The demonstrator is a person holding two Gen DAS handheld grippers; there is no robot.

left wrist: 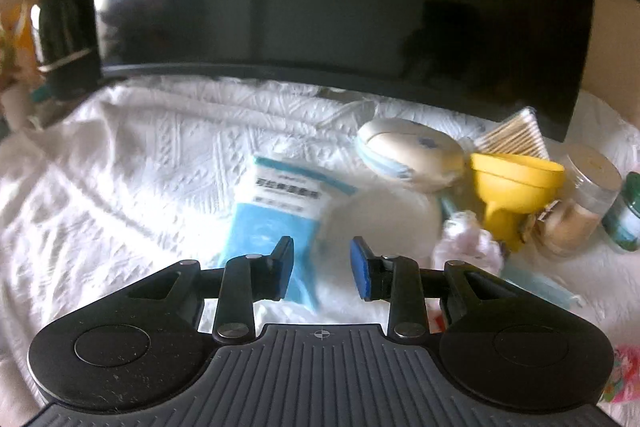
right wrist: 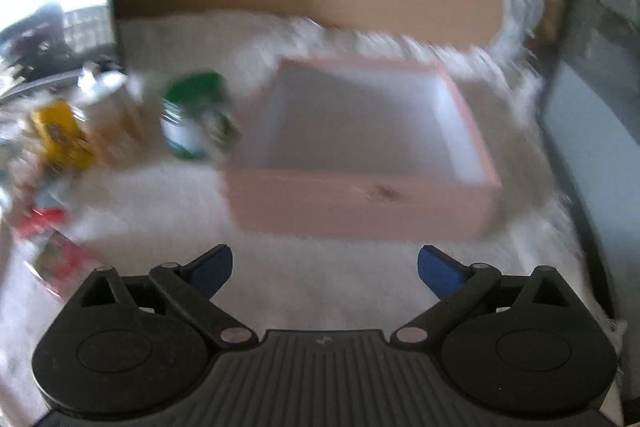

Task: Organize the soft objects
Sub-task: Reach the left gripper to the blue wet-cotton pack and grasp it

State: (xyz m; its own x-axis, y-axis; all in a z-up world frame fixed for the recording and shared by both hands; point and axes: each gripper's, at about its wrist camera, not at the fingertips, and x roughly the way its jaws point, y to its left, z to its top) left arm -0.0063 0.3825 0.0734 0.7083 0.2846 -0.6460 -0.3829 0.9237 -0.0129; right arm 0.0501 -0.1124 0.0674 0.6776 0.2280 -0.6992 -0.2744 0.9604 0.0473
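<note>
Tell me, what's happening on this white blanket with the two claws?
A person holds a claw in each hand and is sorting soft things. Neither claw holds anything now. The left claw hangs over a blue and white packet on the white blanket, its pads apart with nothing between them. Beside it sit a yellow funnel, jars and other clutter. The right claw is wide open in front of an empty pink box. Both views are blurred.

White cloth [left wrist: 152,155] with embossed geometric pattern; blue-and-white packet [left wrist: 276,203]; yellow funnel [left wrist: 512,183]; pink box [right wrist: 360,203]; green-lidded jar [right wrist: 196,115].
</note>
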